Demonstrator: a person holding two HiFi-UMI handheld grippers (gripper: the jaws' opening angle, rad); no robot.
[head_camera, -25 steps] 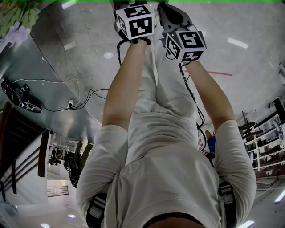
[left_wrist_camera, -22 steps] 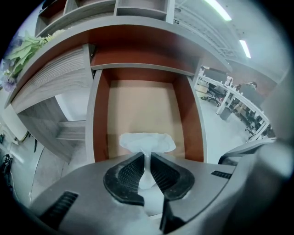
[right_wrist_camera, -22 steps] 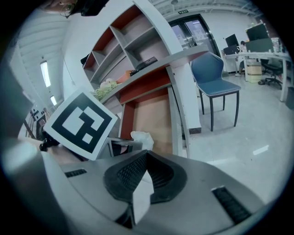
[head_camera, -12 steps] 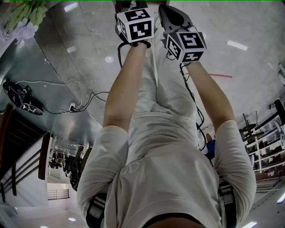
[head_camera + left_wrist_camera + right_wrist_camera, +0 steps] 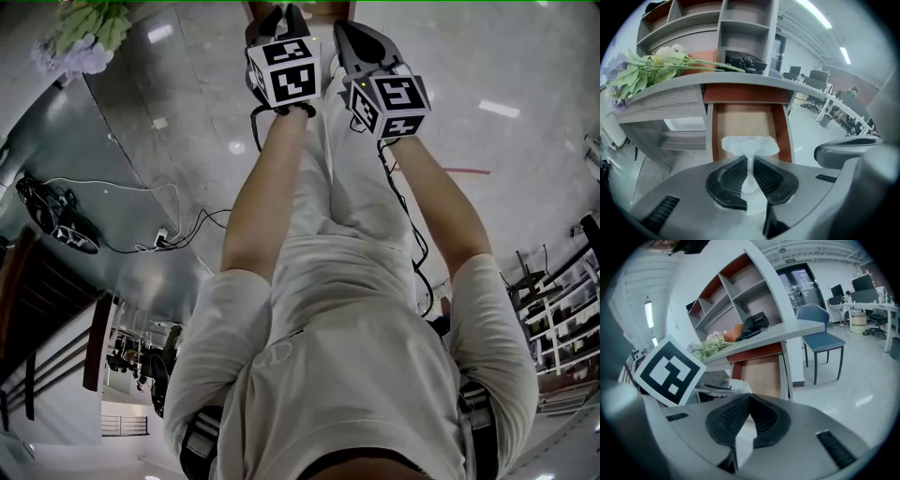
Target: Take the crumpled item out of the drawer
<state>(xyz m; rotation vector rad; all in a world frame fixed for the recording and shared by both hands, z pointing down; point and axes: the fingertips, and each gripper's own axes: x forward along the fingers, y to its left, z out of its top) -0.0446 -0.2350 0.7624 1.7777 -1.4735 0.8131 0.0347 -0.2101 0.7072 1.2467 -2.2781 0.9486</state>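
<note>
The crumpled item (image 5: 750,144) is a white wad of paper. My left gripper (image 5: 750,165) is shut on its lower end, and the rest fans out above the jaws. Behind it lies the open drawer (image 5: 745,123), with a bare wooden bottom and red-brown sides. My right gripper (image 5: 749,399) is close on the right, its pads meeting at the tips with nothing seen between them. Its view shows the left gripper's marker cube (image 5: 670,371) and a bit of the white paper (image 5: 740,385). In the head view both cubes (image 5: 284,72) (image 5: 391,100) sit side by side at the top; the jaws are cut off.
The drawer hangs under a curved grey desk top (image 5: 740,79) carrying a bunch of flowers (image 5: 651,68) and a black telephone (image 5: 745,60), with open shelves (image 5: 740,23) above. A blue chair (image 5: 820,336) stands to the right of the desk. Cables (image 5: 141,211) trail on the glossy floor.
Both grippers have shifted together a little in the head view, still side by side, and the flowers have come further into view at the top left. Neither grip has changed.
</note>
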